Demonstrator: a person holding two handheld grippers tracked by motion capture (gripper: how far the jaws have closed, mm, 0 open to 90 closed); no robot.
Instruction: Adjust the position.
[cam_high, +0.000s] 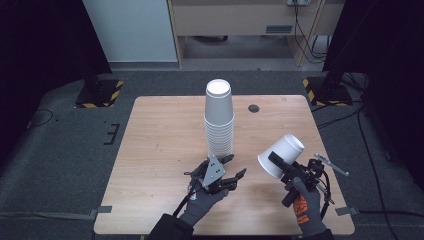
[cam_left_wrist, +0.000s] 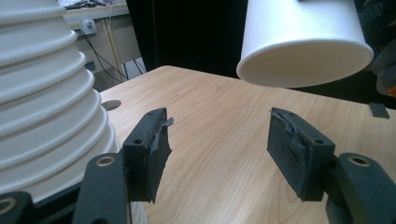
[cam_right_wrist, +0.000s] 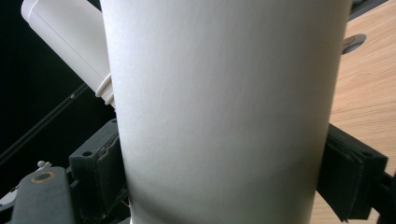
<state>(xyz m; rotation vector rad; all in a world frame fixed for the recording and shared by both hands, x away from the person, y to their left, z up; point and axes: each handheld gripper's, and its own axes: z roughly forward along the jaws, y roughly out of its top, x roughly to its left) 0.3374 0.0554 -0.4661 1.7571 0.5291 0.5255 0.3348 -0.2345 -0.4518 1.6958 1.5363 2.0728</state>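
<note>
A tall stack of upside-down white paper cups (cam_high: 219, 120) stands at the middle of the wooden table (cam_high: 160, 150). My left gripper (cam_high: 238, 164) lies low by the foot of the stack, just to its right, open with nothing between the jaws. In the left gripper view (cam_left_wrist: 217, 144) the stack (cam_left_wrist: 42, 93) fills the left side, close beside one jaw. My right gripper (cam_high: 277, 162) is shut on a single white cup (cam_high: 281, 155), held tilted above the table's right part. That cup (cam_right_wrist: 224, 107) sits between both pads of the right gripper (cam_right_wrist: 224, 172); the cup (cam_left_wrist: 303, 42) hangs ahead.
A round dark grommet (cam_high: 254, 108) sits in the table's far side, right of the stack. Tape strips mark the near corners. Two black stands on hazard-striped bases (cam_high: 100, 92) (cam_high: 325, 92) flank the table's far corners. Cables run over the floor at right.
</note>
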